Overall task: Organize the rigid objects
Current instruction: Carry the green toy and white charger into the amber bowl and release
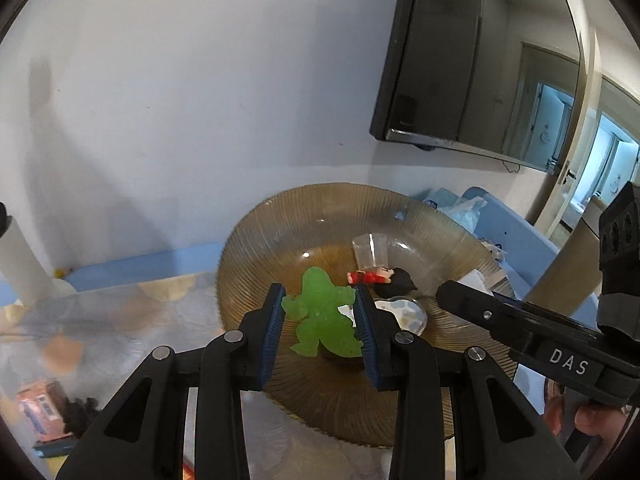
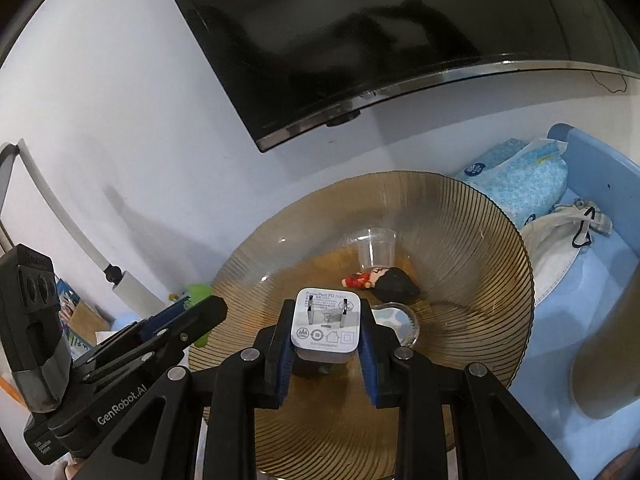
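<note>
My left gripper (image 1: pixel 319 294) is shut on a translucent green dinosaur figure (image 1: pixel 320 316), which hangs over the near part of a ribbed amber glass bowl (image 1: pixel 280 232). My right gripper (image 2: pixel 326 306) is shut on a white plug-in power adapter (image 2: pixel 326 324), prongs facing the camera, over the same bowl (image 2: pixel 480 240). Inside the bowl lie a clear plastic cup (image 2: pixel 376 246) on its side, a small red doll with black hair (image 2: pixel 380 282) and a little patterned glass dish (image 2: pixel 400 320). The two grippers are side by side, with the left gripper (image 2: pixel 196 304) at the bowl's left rim.
A dark TV (image 2: pixel 360 40) hangs on the white wall behind the bowl. A blue tray (image 2: pixel 592 148) at the right holds a tissue pack (image 2: pixel 520 188) and a white cloth bag (image 2: pixel 560 240). A pink box (image 1: pixel 40 408) lies near left. A white lamp post (image 1: pixel 20 264) stands far left.
</note>
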`<state>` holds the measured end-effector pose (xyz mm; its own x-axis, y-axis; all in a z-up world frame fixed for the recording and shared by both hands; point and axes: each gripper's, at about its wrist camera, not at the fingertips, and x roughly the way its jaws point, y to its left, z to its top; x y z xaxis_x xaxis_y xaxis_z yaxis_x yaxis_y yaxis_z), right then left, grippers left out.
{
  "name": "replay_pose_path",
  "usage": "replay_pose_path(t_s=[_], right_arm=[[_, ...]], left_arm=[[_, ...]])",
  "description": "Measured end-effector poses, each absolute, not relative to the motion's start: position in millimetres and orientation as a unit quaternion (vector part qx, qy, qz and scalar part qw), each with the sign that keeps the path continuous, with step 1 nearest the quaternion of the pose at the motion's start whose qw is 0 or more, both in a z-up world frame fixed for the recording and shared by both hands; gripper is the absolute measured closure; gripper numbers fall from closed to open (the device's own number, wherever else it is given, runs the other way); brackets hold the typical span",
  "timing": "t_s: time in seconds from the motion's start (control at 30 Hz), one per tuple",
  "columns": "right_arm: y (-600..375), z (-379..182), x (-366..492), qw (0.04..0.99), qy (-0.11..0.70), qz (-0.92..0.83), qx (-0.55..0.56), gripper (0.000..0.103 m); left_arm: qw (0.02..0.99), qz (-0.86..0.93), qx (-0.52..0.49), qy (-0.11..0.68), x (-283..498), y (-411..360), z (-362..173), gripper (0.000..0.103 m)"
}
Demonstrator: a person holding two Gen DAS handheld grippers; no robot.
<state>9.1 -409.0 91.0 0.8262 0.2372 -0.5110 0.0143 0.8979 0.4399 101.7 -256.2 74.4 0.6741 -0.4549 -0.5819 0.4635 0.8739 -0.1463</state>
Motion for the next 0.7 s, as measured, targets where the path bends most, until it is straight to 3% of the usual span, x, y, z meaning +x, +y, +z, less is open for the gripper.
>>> replay_pose_path(t_s=[0.7], right_arm=[[-413.2, 84.8, 17.5, 0.927, 0.301, 0.047, 0.221, 0.075]], left_arm=[[0.901, -0.28, 0.019, 0.33, 102.4, -275.2, 60.5, 0.071]])
